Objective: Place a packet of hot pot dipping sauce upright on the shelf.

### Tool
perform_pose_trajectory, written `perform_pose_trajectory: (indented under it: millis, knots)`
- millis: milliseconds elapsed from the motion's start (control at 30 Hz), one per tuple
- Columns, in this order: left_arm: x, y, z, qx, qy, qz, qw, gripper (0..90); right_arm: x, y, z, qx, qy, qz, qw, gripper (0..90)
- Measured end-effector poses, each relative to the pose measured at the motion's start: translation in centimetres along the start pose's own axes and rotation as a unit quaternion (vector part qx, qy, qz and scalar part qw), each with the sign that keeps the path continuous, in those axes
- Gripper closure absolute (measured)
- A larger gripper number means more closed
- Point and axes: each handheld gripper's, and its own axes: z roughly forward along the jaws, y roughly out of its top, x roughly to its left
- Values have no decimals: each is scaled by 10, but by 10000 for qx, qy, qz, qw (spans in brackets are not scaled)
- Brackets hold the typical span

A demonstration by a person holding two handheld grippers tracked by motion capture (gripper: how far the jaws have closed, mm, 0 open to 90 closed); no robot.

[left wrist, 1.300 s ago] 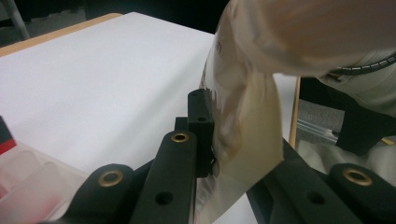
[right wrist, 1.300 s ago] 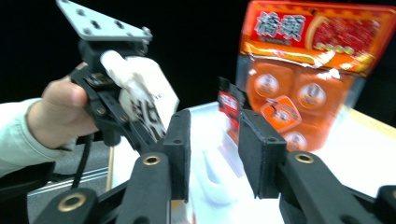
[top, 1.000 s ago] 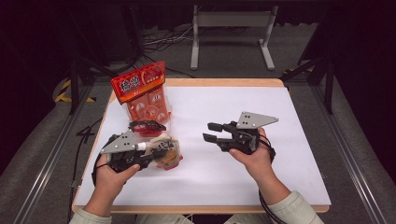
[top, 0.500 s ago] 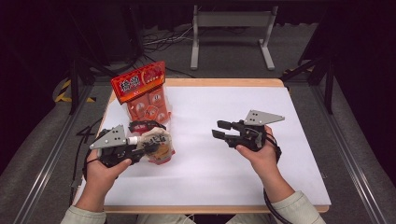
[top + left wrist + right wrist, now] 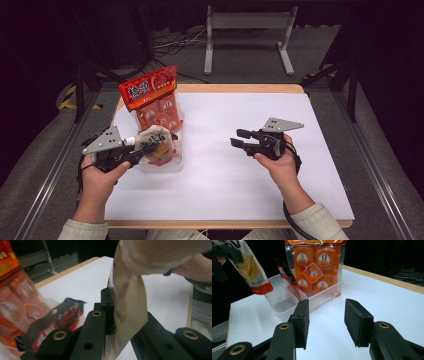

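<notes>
A soft cream snack pouch (image 5: 156,142) hangs in the air over the near end of a clear plastic bin (image 5: 165,162), at the left side of the white counter (image 5: 260,185). The left claw (image 5: 145,149) is closed tight on the pouch's flat edge (image 5: 130,312). In the bin stand a big orange pack (image 5: 318,265) at the far end and a small dark red packet (image 5: 287,273) beside it. The right claw (image 5: 241,138) is well apart from the bin, over the middle of the counter, with its jaws wide open and nothing in them.
</notes>
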Motion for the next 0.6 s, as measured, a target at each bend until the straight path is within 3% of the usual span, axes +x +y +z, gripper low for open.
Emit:
perform_pose_trajectory:
  millis: [333,600]
  knots:
    - [15,-4,0,-183,186,33,9997,849,-6,-5,0,72,-110,44,9999,563]
    - [24,-11,4,10,366,141,9992,850,-11,-7,0,41,-65,194,9998,565]
